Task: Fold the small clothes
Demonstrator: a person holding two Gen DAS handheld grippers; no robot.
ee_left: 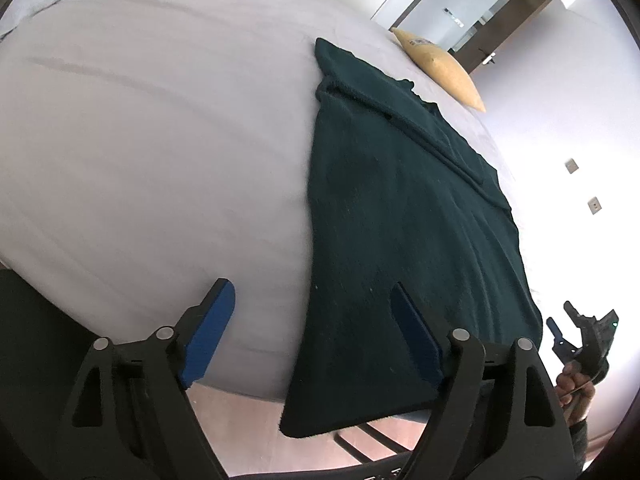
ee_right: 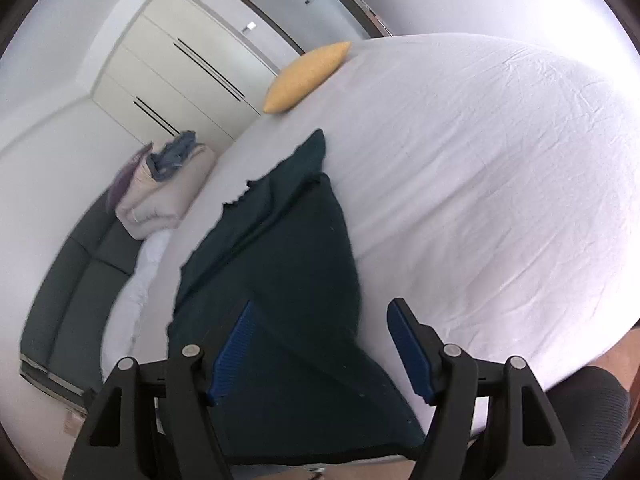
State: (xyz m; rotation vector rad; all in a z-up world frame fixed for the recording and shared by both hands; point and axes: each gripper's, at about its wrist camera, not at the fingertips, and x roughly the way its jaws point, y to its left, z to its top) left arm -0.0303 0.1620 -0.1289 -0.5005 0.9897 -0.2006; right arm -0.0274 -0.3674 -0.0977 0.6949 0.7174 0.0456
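Observation:
A dark green garment (ee_left: 392, 216) lies flat on the white bed (ee_left: 160, 140), its near end hanging over the bed's front edge. My left gripper (ee_left: 312, 300) is open and empty above the garment's left edge, holding nothing. In the right wrist view the same garment (ee_right: 280, 264) runs away from me, with a folded strip along its left side. My right gripper (ee_right: 320, 320) is open and empty above its near right edge. The right gripper also shows small in the left wrist view (ee_left: 580, 332), off the bed's right side.
A yellow cushion (ee_right: 306, 76) lies at the bed's far edge. Folded bedding with a blue garment on top (ee_right: 168, 184) sits on a grey sofa (ee_right: 72, 280) left of the bed. White wardrobes (ee_right: 180, 76) and a door stand behind.

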